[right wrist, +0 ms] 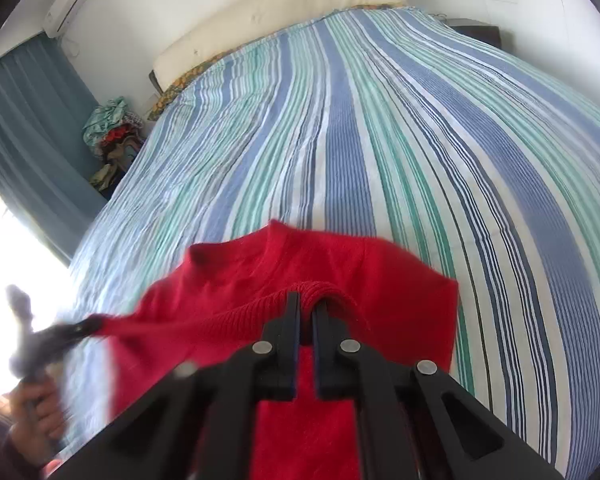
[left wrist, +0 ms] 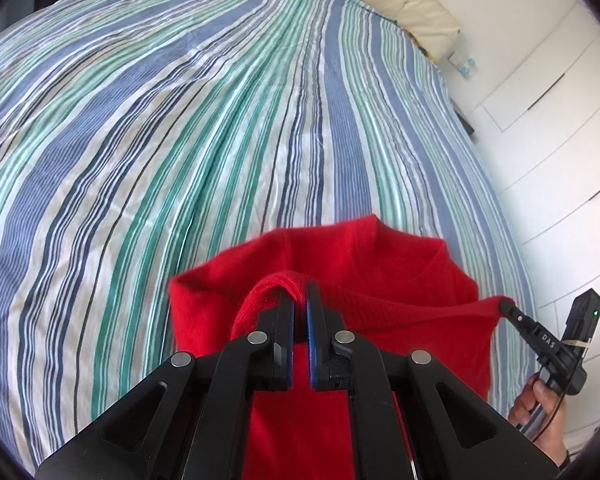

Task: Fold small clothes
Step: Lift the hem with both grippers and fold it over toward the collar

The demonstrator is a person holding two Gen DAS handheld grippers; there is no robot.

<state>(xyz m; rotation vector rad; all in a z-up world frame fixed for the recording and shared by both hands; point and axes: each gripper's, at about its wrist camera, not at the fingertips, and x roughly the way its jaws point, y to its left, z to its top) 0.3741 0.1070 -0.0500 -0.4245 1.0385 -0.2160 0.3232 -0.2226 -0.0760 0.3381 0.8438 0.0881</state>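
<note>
Left gripper (left wrist: pixel 301 294) pinches the red sweater's (left wrist: pixel 380 256) ribbed edge. Right gripper (right wrist: pixel 306 304) clamps the same edge, above the striped bed (right wrist: pixel 360 140).

The only readable text is the white letters "DAS", printed on the black plastic finger of the right gripper (left wrist: pixel 507 305) seen at the right edge of the left wrist view, beside the red knitted garment (left wrist: pixel 380 256) it pinches.
</note>
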